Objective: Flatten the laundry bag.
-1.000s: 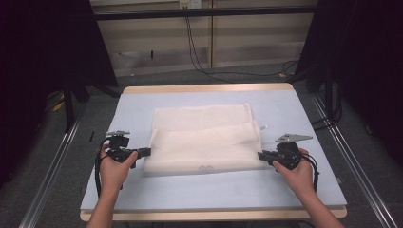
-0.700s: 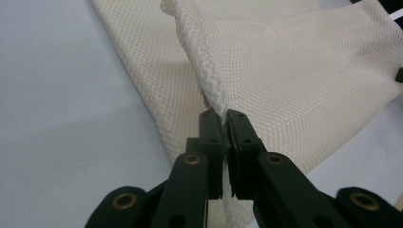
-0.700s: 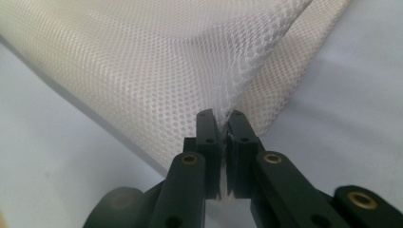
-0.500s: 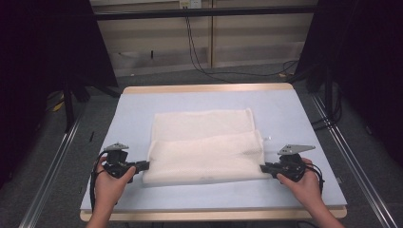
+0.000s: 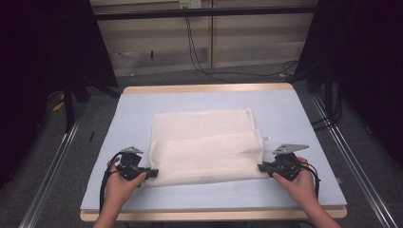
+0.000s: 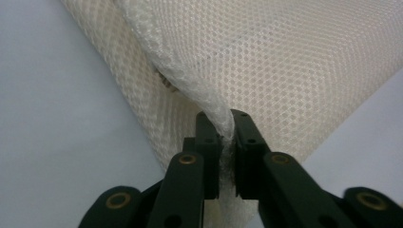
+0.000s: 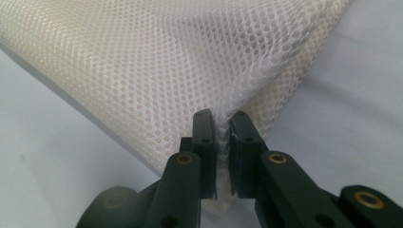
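Observation:
A cream mesh cloth [image 5: 204, 145] lies on the pale blue table top [image 5: 285, 114], folded so that a near layer covers a far one. My left gripper [image 5: 151, 173] is shut on the cloth's near left corner. In the left gripper view the mesh cloth [image 6: 266, 57] is pinched between the black jaws of the left gripper [image 6: 227, 124]. My right gripper [image 5: 260, 167] is shut on the near right corner. The right gripper view has the mesh cloth [image 7: 157, 61] bunched between the jaws of the right gripper [image 7: 222, 122].
The table's wooden front edge [image 5: 209, 216] runs just below the person's hands. Metal rails [image 5: 52, 161] flank the table on both sides. Cables [image 5: 199, 52] hang along the back wall. Bare table surface lies left, right and beyond the cloth.
Both grippers have moved toward the near edge of the table, pulling the cloth's front fold with them, so the near layer now covers more of the cloth.

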Demonstrator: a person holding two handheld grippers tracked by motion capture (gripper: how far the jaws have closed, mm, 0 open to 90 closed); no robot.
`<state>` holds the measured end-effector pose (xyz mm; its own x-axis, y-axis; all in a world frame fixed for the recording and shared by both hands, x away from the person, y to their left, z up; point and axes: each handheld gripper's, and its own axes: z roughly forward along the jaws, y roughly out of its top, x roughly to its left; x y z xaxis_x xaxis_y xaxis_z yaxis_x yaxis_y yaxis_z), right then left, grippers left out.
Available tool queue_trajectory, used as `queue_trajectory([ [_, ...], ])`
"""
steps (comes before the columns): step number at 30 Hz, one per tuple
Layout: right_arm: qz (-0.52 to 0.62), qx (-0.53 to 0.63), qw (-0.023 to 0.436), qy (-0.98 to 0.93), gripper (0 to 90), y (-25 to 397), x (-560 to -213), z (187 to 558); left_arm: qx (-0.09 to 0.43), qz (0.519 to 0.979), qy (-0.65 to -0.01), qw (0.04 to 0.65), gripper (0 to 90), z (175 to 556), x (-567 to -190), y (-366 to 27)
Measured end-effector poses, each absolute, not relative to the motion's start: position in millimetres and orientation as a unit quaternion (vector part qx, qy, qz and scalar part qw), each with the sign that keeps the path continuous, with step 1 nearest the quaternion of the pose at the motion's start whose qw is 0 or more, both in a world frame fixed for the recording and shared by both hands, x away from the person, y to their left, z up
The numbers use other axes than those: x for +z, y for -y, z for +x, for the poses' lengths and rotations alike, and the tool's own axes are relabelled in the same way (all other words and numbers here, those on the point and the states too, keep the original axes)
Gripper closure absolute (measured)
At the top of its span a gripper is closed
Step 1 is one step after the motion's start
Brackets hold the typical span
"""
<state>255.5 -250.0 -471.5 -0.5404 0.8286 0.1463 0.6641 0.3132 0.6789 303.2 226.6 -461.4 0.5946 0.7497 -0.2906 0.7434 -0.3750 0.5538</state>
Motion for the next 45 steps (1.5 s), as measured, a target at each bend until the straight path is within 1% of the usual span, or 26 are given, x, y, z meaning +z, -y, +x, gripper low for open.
queue_trajectory([
  [2,0.464,0.358,0.119,-0.801,83.4,250,-472,257,0.013,0.829,-0.453,0.328,84.9,306,-461,-225],
  [3,0.470,0.359,0.120,-0.798,83.5,249,-470,261,0.017,0.817,-0.468,0.338,85.2,312,-462,-224],
  [5,0.470,0.362,0.129,-0.795,83.5,249,-469,266,0.022,0.820,-0.465,0.332,85.5,320,-461,-224],
  [7,0.472,0.363,0.129,-0.793,83.4,250,-469,269,0.028,0.814,-0.471,0.337,85.6,325,-460,-223],
  [9,0.479,0.366,0.135,-0.786,83.2,250,-467,280,0.047,0.808,-0.477,0.343,85.9,340,-458,-219],
  [15,0.500,0.370,0.137,-0.771,83.2,253,-467,304,0.045,0.793,-0.496,0.350,86.1,374,-459,-216],
  [18,0.506,0.371,0.135,-0.767,82.3,253,-467,309,0.043,0.792,-0.500,0.348,86.2,379,-461,-217],
  [19,0.506,0.375,0.127,-0.766,75.5,253,-467,312,0.042,0.789,-0.500,0.354,86.2,380,-462,-218],
  [21,0.516,0.390,0.114,-0.754,64.9,255,-464,314,0.040,0.790,-0.498,0.356,86.1,379,-463,-220],
  [22,0.522,0.394,0.117,-0.747,59.4,257,-463,316,0.038,0.787,-0.499,0.360,86.1,378,-463,-219],
  [23,0.522,0.399,0.121,-0.744,56.7,259,-461,318,0.039,0.792,-0.493,0.357,86.1,377,-463,-220],
  [24,0.522,0.399,0.121,-0.744,56.7,259,-461,318,0.039,0.792,-0.493,0.357,86.1,377,-463,-220],
  [25,0.531,0.406,0.129,-0.733,52.0,263,-456,325,0.040,0.794,-0.490,0.357,86.1,377,-462,-220],
  [27,0.537,0.407,0.131,-0.727,50.4,265,-453,334,0.041,0.788,-0.496,0.362,86.1,376,-463,-219],
  [28,0.543,0.410,0.130,-0.721,49.5,265,-454,339,0.040,0.795,-0.490,0.356,86.1,377,-463,-220],
  [31,0.564,0.410,0.120,-0.706,46.4,263,-459,353,0.038,0.794,-0.489,0.358,86.1,377,-464,-220],
  [32,0.569,0.413,0.114,-0.701,46.4,263,-462,358,0.040,0.795,-0.488,0.359,86.1,377,-464,-220],
  [34,0.586,0.405,0.118,-0.692,46.9,262,-468,365,0.040,0.795,-0.488,0.360,86.1,377,-463,-221],
  [36,0.592,0.439,0.095,-0.669,49.9,262,-470,370,0.039,0.796,-0.486,0.359,86.1,377,-462,-221],
  [37,0.594,0.440,0.107,-0.665,55.4,262,-470,371,0.039,0.796,-0.485,0.361,86.1,376,-462,-221],
  [38,0.594,0.440,0.115,-0.663,66.3,262,-469,372,0.041,0.792,-0.489,0.364,86.1,376,-462,-220],
  [39,0.594,0.444,0.115,-0.661,70.5,262,-468,372,0.042,0.795,-0.485,0.363,86.1,376,-462,-221],
  [40,0.594,0.446,0.111,-0.660,76.9,262,-467,372,0.039,0.793,-0.486,0.365,86.1,375,-461,-222],
  [41,0.594,0.446,0.111,-0.660,76.9,262,-467,372,0.039,0.793,-0.486,0.365,86.1,375,-461,-222],
  [42,0.589,0.450,0.112,-0.662,82.3,263,-465,371,0.041,0.791,-0.486,0.369,86.1,375,-460,-222],
  [45,0.568,0.464,0.120,-0.669,83.9,265,-455,364,0.044,0.789,-0.483,0.378,86.1,371,-455,-224],
])
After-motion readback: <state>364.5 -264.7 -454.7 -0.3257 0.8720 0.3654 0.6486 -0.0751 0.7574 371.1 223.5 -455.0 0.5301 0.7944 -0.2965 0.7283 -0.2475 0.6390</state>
